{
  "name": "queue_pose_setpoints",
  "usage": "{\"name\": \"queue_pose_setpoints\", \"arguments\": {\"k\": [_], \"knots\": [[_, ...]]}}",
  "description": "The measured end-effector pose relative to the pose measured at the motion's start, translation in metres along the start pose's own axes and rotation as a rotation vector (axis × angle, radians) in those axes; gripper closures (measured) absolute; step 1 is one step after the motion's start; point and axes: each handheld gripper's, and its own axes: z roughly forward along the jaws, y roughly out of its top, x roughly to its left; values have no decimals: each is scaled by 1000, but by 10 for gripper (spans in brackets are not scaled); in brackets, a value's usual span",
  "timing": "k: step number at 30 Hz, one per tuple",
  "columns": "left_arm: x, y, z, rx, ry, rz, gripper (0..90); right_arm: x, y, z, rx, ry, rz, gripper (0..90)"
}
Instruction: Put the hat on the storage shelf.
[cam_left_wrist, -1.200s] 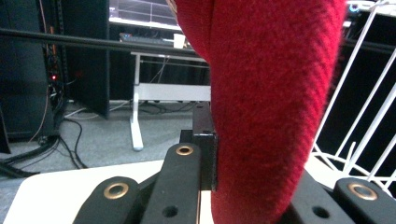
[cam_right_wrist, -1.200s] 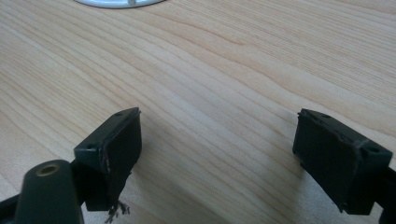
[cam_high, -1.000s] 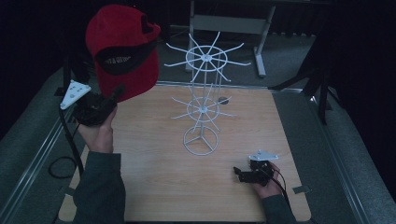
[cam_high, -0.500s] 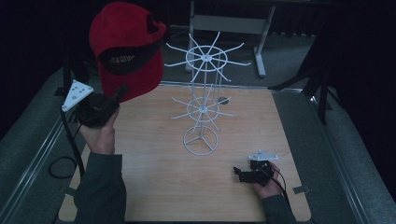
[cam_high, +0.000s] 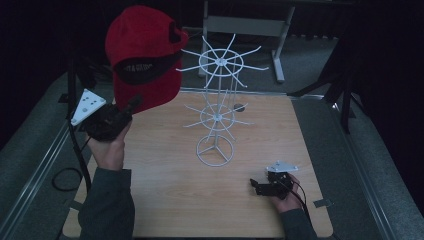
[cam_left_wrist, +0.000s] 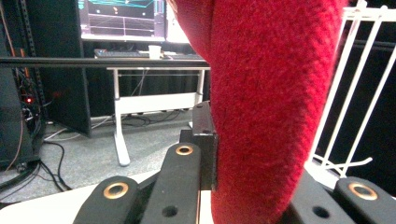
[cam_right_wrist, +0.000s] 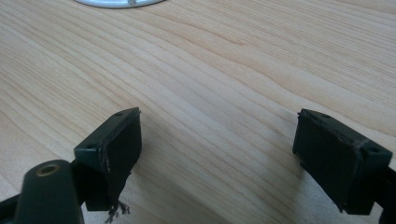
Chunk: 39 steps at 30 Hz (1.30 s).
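I hold a red cap up in the air with my left gripper, above the left side of the worktop and just left of a white wire rack. The left jaws are closed on the cap's lower edge; in the left gripper view the red knit fabric fills the gap between them, with the rack's white wires close behind it.

My right gripper rests low on the worktop near its right front, well apart from the cap. Its jaws stand open with nothing between them; the right gripper view looks along them at bare wood and a sliver of the rack's round base.

The cap looks light and soft. The fabric will fold and sag rather than keep its shape, so I judge that a pinch on the edge lets the crown swing. The stiffer brim or the band is likely the best place to grip. The cloth is not slippery and not fragile, though it could snag on the rack's thin prongs. The rack itself looks light and might tip if the cap pulls on it.

Compared with a second ago, the cap sits slightly further right, its crown nearer the rack's top ring. The left jaws keep the same grip. The right gripper has not moved.
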Motion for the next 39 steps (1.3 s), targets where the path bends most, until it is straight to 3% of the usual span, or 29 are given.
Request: {"name": "queue_pose_setpoints", "arguments": {"k": [5,10,26,31,39], "knots": [[-3,-3,1,7,-13,11,851,0,0,0,0,0,0,153],[-1,-7,2,8,-32,-7,852,0,0,0,0,0,0,153],[-9,-15,5,25,-52,37,852,0,0,0,-2,1,-1,153],[-5,-24,4,40,-49,17,852,0,0,0,-2,1,-3,153],[-3,-40,4,71,-41,19,852,0,0,0,-3,-1,-4,153]]}}
